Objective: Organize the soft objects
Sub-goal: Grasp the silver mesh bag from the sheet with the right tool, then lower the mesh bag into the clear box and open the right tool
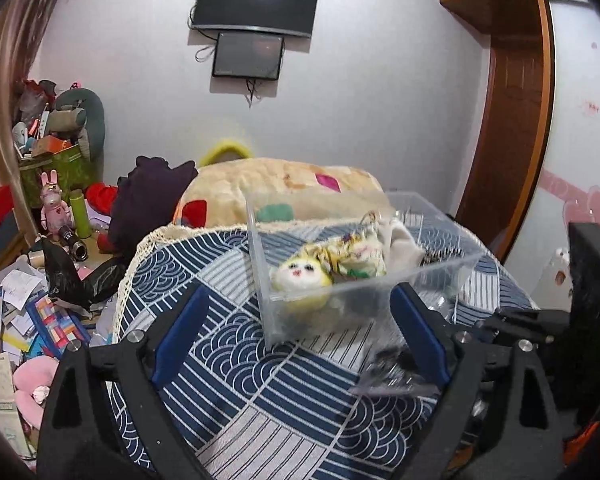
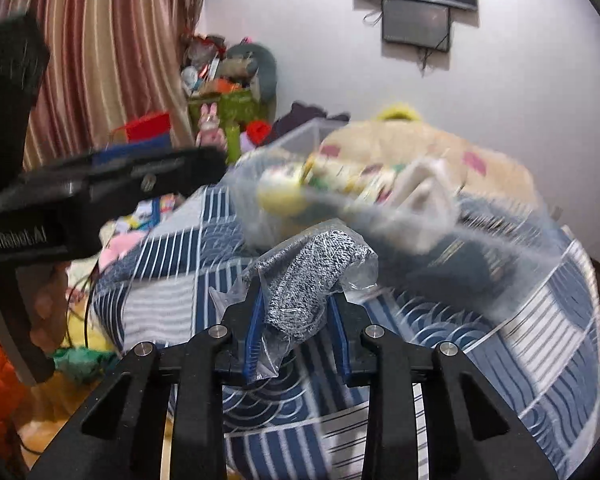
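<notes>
A clear plastic box [image 1: 364, 284] stands on the blue patterned cloth [image 1: 239, 380]. It holds a yellow and white cat plush [image 1: 300, 276], a patterned pouch [image 1: 360, 252] and a white cloth [image 1: 404, 244]. My left gripper [image 1: 300, 320] is open, its blue pads on either side of the box's near wall. My right gripper [image 2: 295, 312] is shut on a grey knit item in a clear plastic bag [image 2: 312, 276], held just in front of the blurred box [image 2: 340, 200]. The bag also shows at the lower right of the left wrist view [image 1: 392, 376].
A beige quilt bundle [image 1: 283, 188] and a dark purple cloth [image 1: 147, 196] lie behind the box. Toys, papers and boxes clutter the floor on the left [image 1: 31, 312]. A wooden door [image 1: 504, 120] stands at the right. The left gripper's body [image 2: 79, 188] crosses the right wrist view.
</notes>
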The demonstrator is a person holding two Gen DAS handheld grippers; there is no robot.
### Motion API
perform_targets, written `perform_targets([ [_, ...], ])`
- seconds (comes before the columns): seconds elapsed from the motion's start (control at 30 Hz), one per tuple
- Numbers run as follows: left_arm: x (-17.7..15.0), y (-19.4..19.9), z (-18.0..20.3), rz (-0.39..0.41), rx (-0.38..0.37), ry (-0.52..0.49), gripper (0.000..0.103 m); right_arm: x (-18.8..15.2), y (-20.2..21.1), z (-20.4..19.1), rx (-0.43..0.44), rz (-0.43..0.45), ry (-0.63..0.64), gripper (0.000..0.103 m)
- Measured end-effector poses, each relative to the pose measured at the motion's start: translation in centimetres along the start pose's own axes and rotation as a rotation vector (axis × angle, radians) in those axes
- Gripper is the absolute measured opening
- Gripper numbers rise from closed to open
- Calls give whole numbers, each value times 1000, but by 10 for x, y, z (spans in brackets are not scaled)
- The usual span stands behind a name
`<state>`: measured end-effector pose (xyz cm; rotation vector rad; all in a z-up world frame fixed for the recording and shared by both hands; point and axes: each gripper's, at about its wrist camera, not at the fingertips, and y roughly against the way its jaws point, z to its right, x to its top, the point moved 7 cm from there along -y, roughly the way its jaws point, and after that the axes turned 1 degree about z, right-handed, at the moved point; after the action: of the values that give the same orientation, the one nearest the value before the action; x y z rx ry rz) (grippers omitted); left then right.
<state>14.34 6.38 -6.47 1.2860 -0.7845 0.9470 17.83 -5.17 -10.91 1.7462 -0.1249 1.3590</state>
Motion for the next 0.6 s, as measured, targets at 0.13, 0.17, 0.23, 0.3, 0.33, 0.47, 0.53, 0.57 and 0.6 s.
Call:
perform_targets([
  [0.13, 8, 5, -2, 35, 5, 25, 96, 20, 14, 15, -10, 68, -35, 27],
  [0.17, 10, 6, -3, 41, 7, 27, 96, 24, 16, 19, -8, 82, -46, 27],
  [0.23, 12, 7, -2, 50, 8, 26, 96, 31, 21, 27, -23, 110, -65, 27],
  [0.3, 13, 7, -1, 54, 9, 21, 97, 39, 29, 35, -38, 143, -83, 27],
  [0.33, 12, 7, -1, 54, 9, 20, 97, 44, 31, 39, -45, 162, -94, 27],
  [0.47, 12, 6, 1, 53, 5, 18, 97, 56, 21, 53, -130, 170, -99, 27],
  [0.53, 11, 5, 3, 53, 3, 14, 97, 53, 11, 62, -164, 140, -102, 27],
  [0.57, 10, 5, 4, 52, 3, 11, 97, 52, 6, 65, -179, 122, -105, 27],
  [0.6, 10, 4, 5, 52, 3, 7, 97, 48, -3, 68, -198, 96, -110, 28],
])
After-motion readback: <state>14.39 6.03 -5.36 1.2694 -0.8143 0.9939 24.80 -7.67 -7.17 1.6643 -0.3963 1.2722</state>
